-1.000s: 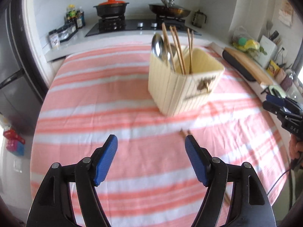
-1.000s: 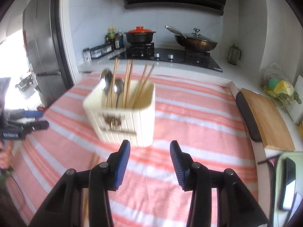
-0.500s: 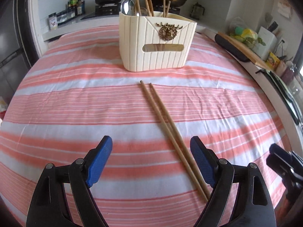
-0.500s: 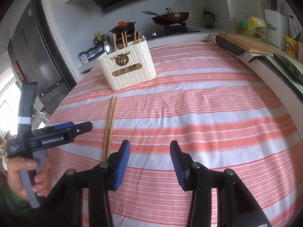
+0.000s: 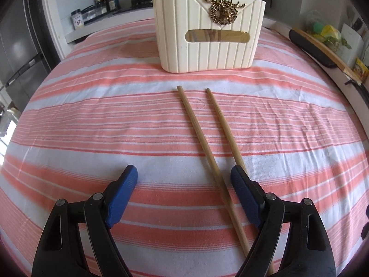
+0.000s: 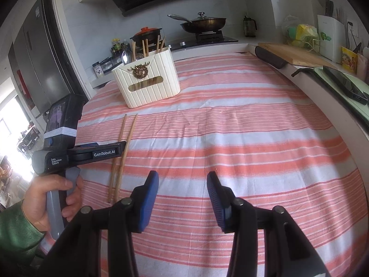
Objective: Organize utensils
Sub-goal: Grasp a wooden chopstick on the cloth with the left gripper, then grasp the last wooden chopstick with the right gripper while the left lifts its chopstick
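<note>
Two wooden chopsticks lie side by side on the striped cloth, pointing at a cream utensil holder that holds spoons and more chopsticks. My left gripper hangs low over their near ends with its jaws closing. One chopstick runs between the fingers near the right pad, the other passes under that finger, and no pad presses on either. In the right wrist view the holder and chopsticks are at the left. My right gripper stands open over bare cloth, nothing between its fingers.
The striped tablecloth covers the whole table. A hand in a green sleeve holds the left gripper's handle. A cutting board and a dark tablet lie along the right counter. A stove with a wok stands behind.
Both grippers have dropped toward the table. The left one has come close over the near ends of the chopsticks and its jaws have narrowed slightly. The right gripper's opening is unchanged.
</note>
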The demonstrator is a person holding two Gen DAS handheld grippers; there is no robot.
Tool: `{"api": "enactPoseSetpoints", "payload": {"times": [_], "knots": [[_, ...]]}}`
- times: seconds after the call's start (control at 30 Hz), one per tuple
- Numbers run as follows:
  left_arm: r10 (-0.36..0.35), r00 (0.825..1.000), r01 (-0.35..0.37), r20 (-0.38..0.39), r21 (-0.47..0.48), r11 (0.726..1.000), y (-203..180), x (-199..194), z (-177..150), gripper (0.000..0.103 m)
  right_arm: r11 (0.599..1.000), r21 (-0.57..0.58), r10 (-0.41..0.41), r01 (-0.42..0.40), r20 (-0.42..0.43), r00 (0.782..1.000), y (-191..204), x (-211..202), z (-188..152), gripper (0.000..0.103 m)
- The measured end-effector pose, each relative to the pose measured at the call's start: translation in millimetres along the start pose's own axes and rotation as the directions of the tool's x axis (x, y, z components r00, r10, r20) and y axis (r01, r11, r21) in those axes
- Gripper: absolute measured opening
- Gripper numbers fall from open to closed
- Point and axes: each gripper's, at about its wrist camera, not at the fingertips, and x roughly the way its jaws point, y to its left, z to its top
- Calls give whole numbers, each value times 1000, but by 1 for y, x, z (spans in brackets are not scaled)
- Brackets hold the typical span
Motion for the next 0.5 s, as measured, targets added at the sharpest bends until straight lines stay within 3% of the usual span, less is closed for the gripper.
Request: {"api": "enactPoseSetpoints", "payload": {"times": [0.07, 0.13, 0.17, 0.2, 0.3, 0.5], "knots": [[-16, 1000, 16, 4, 13, 1000, 2, -5, -1, 56, 1000, -18, -3, 3, 1, 1000, 4, 0, 0, 44], [-38, 999, 38, 3, 40, 998, 4, -11, -4, 20, 999, -36, 2, -2, -8, 1000, 9, 1, 0, 44], [-43, 999, 43, 2, 63, 997, 5, -14, -7, 10, 999, -41, 7, -8, -19, 1000, 12, 4, 0, 44], [-46, 999, 46, -1, 83, 995, 7, -16, -9, 5, 999, -48, 17, -19, -37, 999, 17, 7, 0, 44], [-46, 999, 46, -9, 115, 992, 20, -23, -19, 4, 995, -83, 51, -59, -97, 994, 39, 24, 3, 44], [-42, 999, 44, -27, 89, 995, 60, -36, -36, 4, 981, -138, 105, -134, -199, 974, 86, 69, 15, 44]]}}
